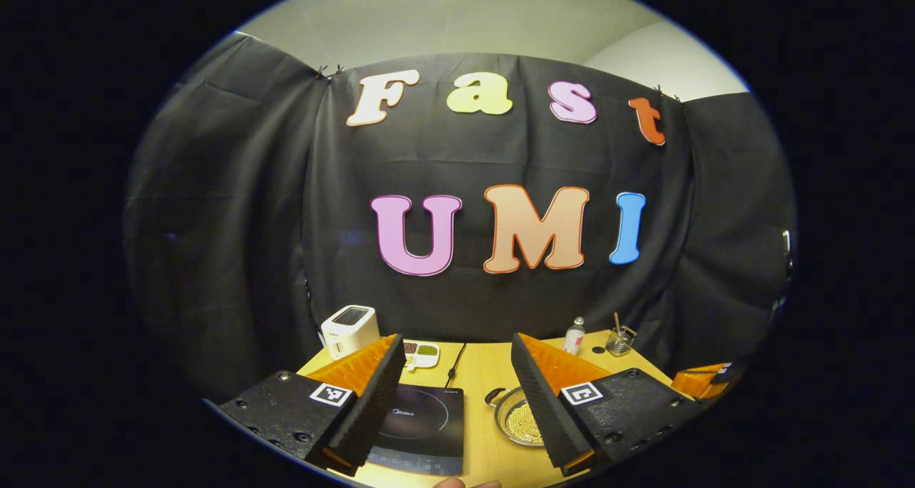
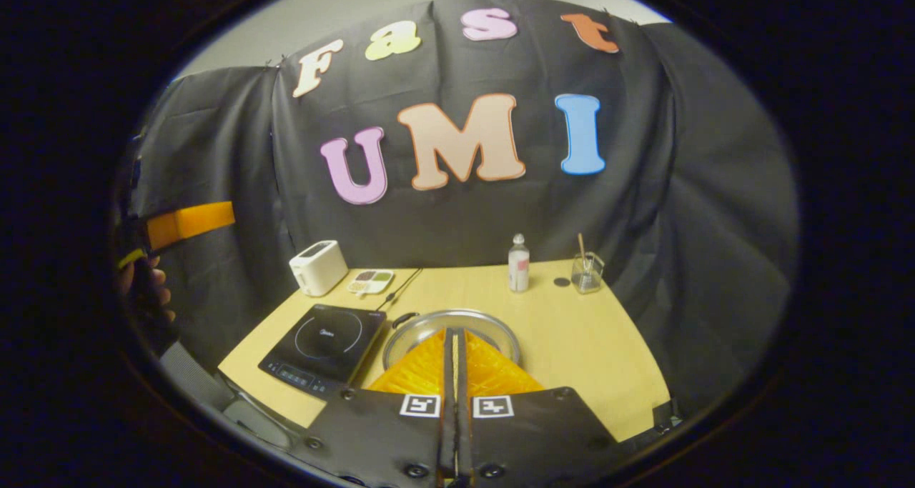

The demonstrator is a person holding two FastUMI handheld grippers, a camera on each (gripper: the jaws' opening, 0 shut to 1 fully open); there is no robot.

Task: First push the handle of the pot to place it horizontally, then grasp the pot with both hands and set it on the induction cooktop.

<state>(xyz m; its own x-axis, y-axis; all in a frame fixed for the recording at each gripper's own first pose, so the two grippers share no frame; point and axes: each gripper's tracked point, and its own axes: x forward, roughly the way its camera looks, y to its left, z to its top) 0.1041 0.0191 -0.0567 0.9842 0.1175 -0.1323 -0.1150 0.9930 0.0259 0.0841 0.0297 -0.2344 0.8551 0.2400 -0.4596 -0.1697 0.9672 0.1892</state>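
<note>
Left tool (image 1: 454,381): fingers spread wide, grasping nothing, raised above the table's (image 2: 572,345) near edge. Induction cooktop (image 2: 325,349) lies toward the table's left edge; the pot (image 2: 450,327) sits just beside it, mid-table, one small handle (image 2: 404,319) at its rear-left rim. Right tool (image 2: 454,359): fingers pressed together, empty, above the pot's near rim. Judgement: handle-push step not begun; next move calls for lowering the clenched right tool to nudge the handle.

A glossy black flat induction cooktop (image 2: 325,341) bears a thin white ring. The round metal pot (image 2: 452,329) is silver, on a pale yellow wooden table (image 2: 586,345). The boxy plastic toaster (image 2: 318,267) is white.
</note>
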